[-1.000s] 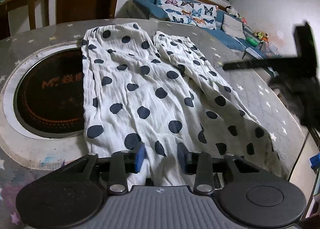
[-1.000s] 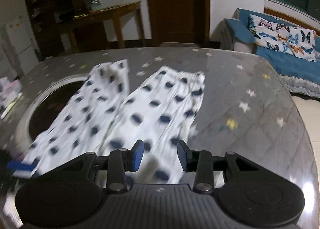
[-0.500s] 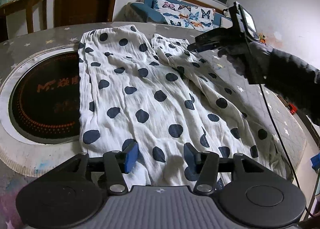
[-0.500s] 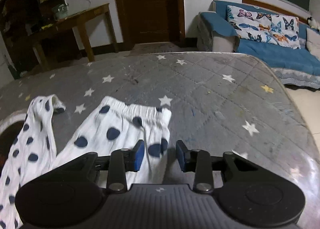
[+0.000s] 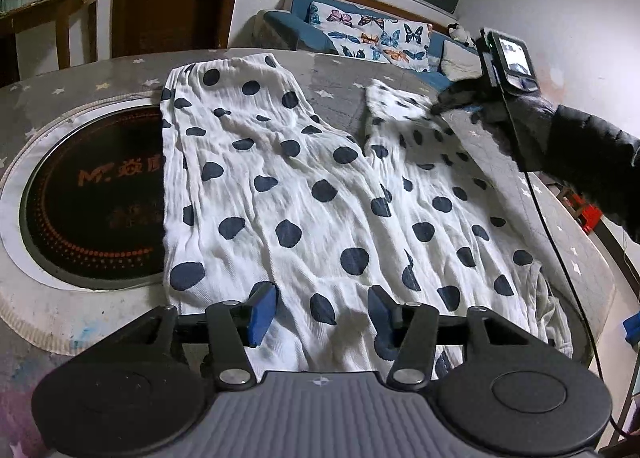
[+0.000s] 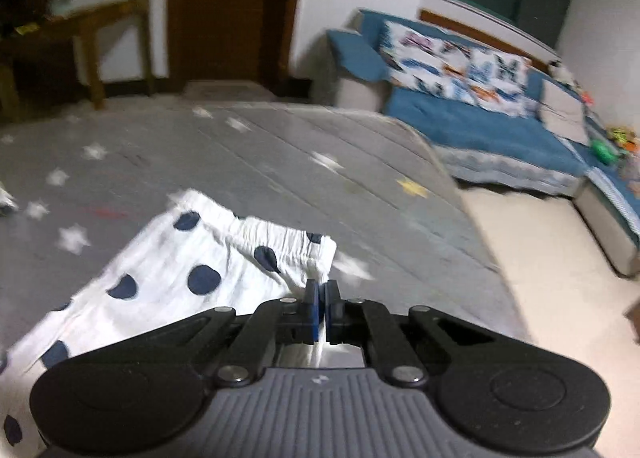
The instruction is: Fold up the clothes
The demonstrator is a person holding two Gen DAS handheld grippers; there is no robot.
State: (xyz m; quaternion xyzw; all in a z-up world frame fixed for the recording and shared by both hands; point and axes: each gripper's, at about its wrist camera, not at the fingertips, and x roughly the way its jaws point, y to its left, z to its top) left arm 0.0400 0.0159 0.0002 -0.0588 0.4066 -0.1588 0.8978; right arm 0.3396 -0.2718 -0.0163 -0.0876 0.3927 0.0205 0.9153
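White trousers with dark polka dots (image 5: 304, 193) lie spread on a grey star-patterned table cover (image 5: 332, 69), both legs pointing away from me. My left gripper (image 5: 322, 316) is open, its blue pads just above the near end of the cloth. My right gripper (image 6: 321, 298) is shut on the elastic cuff (image 6: 280, 242) of the right trouser leg, at its right corner. In the left wrist view the right gripper (image 5: 452, 103) shows at that far leg end, which is lifted and shifted.
A round black inset with orange lettering (image 5: 92, 197) sits in the table left of the trousers. A blue sofa with butterfly cushions (image 6: 480, 105) stands beyond the table's far edge. A wooden side table (image 6: 80, 45) and a door are at the back left.
My right gripper went from open to shut on the right leg's cuff corner and has pulled that leg end away from the left leg. My left gripper opened a little wider.
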